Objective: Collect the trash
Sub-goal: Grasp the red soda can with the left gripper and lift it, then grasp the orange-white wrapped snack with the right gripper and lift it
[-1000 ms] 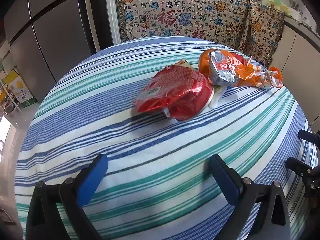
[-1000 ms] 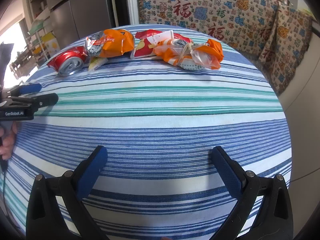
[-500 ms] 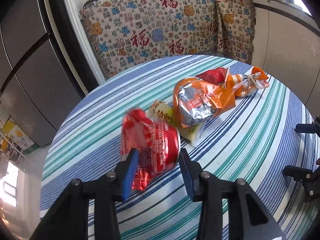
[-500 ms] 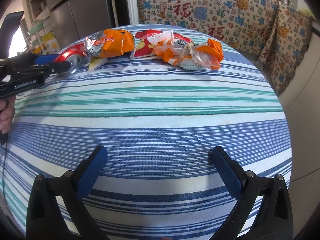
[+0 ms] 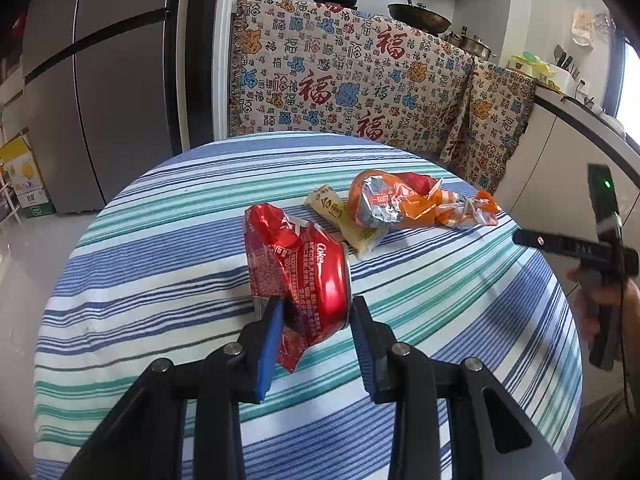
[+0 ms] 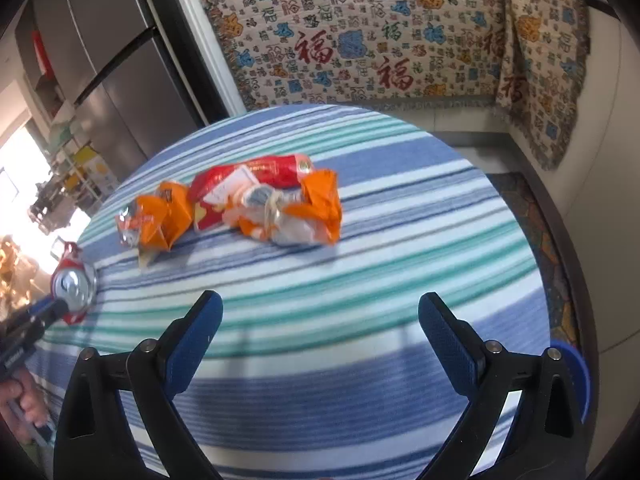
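At table centre the left gripper point(image 5: 316, 330), jaws just closing, is clamping the crushed red can point(image 5: 304, 276) w/ wrappers point(image 5: 404, 204) at its 2 o'clock, right gripper point(image 6: 320, 340) hanging open & empty; next: prob. carrying can to a bin.

I see a round table under a blue, teal and white striped cloth point(image 5: 168, 256). Behind it stands a tall grey steel refrigerator point(image 5: 116, 92). A cream cloth printed with red characters point(image 5: 348, 88) drapes the counter. Daylight glares on the pale glossy floor point(image 5: 24, 248).
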Tool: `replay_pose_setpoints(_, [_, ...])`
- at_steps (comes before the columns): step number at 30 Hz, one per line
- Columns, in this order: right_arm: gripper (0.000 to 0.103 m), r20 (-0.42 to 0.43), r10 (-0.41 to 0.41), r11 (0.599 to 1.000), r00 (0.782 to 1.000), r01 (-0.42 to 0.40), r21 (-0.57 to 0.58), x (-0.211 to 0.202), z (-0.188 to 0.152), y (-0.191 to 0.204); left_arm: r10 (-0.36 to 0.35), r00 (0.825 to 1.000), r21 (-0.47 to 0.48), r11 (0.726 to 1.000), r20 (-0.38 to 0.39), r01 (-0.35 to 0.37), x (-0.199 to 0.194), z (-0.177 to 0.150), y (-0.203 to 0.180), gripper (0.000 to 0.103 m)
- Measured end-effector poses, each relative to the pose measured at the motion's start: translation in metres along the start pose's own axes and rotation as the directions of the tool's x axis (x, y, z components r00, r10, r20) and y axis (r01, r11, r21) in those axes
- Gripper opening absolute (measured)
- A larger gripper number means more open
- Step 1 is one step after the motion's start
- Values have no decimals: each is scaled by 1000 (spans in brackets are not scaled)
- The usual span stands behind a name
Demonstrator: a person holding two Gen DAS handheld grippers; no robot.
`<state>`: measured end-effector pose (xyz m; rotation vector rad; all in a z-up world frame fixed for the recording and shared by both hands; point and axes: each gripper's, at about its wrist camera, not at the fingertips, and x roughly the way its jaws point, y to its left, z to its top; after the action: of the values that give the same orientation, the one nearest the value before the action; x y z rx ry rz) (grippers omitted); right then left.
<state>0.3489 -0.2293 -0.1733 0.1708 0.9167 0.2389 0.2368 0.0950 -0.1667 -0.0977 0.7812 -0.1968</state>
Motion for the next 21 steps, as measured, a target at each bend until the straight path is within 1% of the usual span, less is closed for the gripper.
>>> replay_pose_setpoints(1, [98, -8, 12, 1000, 1000, -12, -2, 6, 13, 2, -6, 1000, -5, 1000, -2, 6, -2, -2, -2, 34])
replay_pose_setpoints(3, [98, -8, 5, 1000, 1000, -5, 13, 17, 34, 3, -9, 1000, -5, 1000, 0, 9, -4, -3, -6, 34])
replay_pose_setpoints(4, [95, -13, 22, 999, 1000, -21, 34, 24, 42, 3, -6, 1000, -2, 1000, 1, 6, -5, -4, -7, 34])
replay_pose_setpoints(5, [89, -33, 51, 997, 998, -49, 55, 31, 47, 2, -2, 1000, -1, 1000, 0, 2, -6, -5, -8, 34])
replay_pose_setpoints(6, [63, -61, 85, 994, 995, -80, 77, 40, 51, 2, -2, 1000, -3, 1000, -2, 2, -5, -6, -8, 34])
replay_pose_setpoints(7, [38, -92, 102, 991, 990, -94, 92, 46, 52, 3, -4, 1000, -8, 1000, -6, 4, -5, -7, -8, 34])
replay_pose_setpoints(8, [39, -109, 98, 991, 989, -87, 97, 47, 51, 5, -4, 1000, -12, 1000, -7, 4, -6, -8, -8, 34])
replay_pose_setpoints(10, [36, -118, 99, 992, 988, -88, 93, 38, 42, 15, -3, 1000, -19, 1000, -3, 3, -9, -11, -6, 34])
replay_pose_setpoints(12, [36, -138, 83, 996, 987, -77, 52, 25, 25, 32, -2, 1000, -22, 1000, -1, 2, -11, -14, -6, 34])
replay_pose_setpoints(14, [36, -154, 93, 996, 984, -91, 15, 11, 1, 48, -10, 1000, -25, 1000, 2, 10, -14, -17, -6, 34])
replay_pose_setpoints(16, [40, -185, 104, 994, 977, -109, -18, -1, -24, 62, -19, 1000, -24, 1000, 3, 19, -16, -20, -8, 34])
replay_pose_setpoints(21, [41, -275, 134, 983, 952, -164, -89, -18, -74, 82, -28, 1000, -33, 999, 5, 28, -21, -26, -6, 34])
